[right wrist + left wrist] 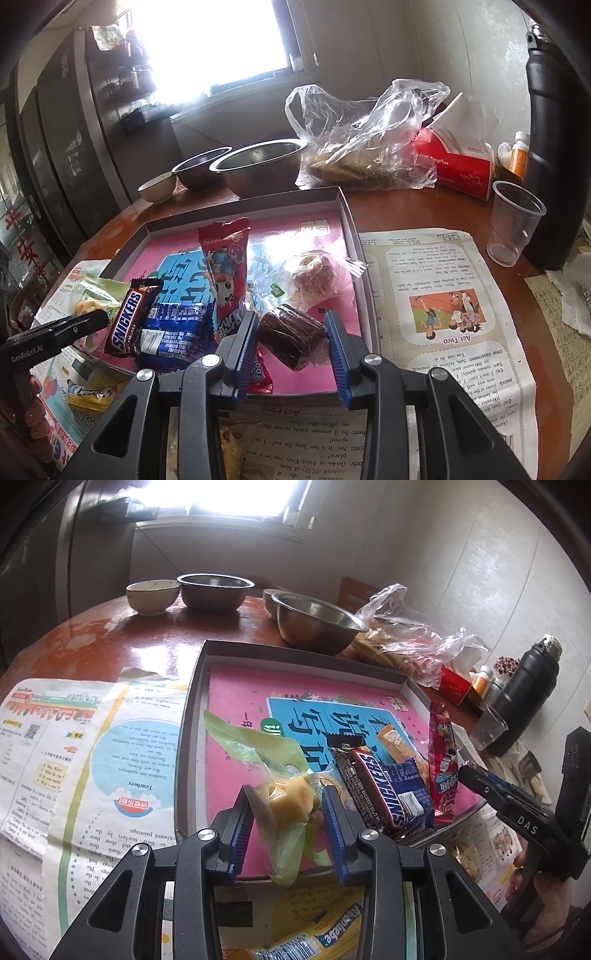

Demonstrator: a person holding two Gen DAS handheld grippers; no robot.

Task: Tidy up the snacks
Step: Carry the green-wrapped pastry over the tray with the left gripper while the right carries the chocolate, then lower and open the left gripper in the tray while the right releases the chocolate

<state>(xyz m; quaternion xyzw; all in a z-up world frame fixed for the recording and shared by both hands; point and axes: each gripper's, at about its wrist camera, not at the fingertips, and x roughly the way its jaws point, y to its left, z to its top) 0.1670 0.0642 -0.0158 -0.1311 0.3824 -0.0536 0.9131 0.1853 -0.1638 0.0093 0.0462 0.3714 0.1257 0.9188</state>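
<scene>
Holding a green-wrapped yellow snack [291, 797] over the box's [195, 686] near edge, the left gripper [288, 812] clamps it; the right gripper [291, 336] grips a brown cake [290, 334].

Legible markings. "SNICKERS" in white letters on the brown bar wrapper [373, 786]. "DAS" on the arm of the right hand-held gripper [460, 771]; "GenRoboI.AI" on the arm of the left hand-held gripper [88, 321]. "Teachers" heads a blue circle on the left newspaper sheet [92, 760]. "Act Two" and "Act Four" head sections of the right newspaper sheet [443, 295], all printed upside down to the camera.
</scene>
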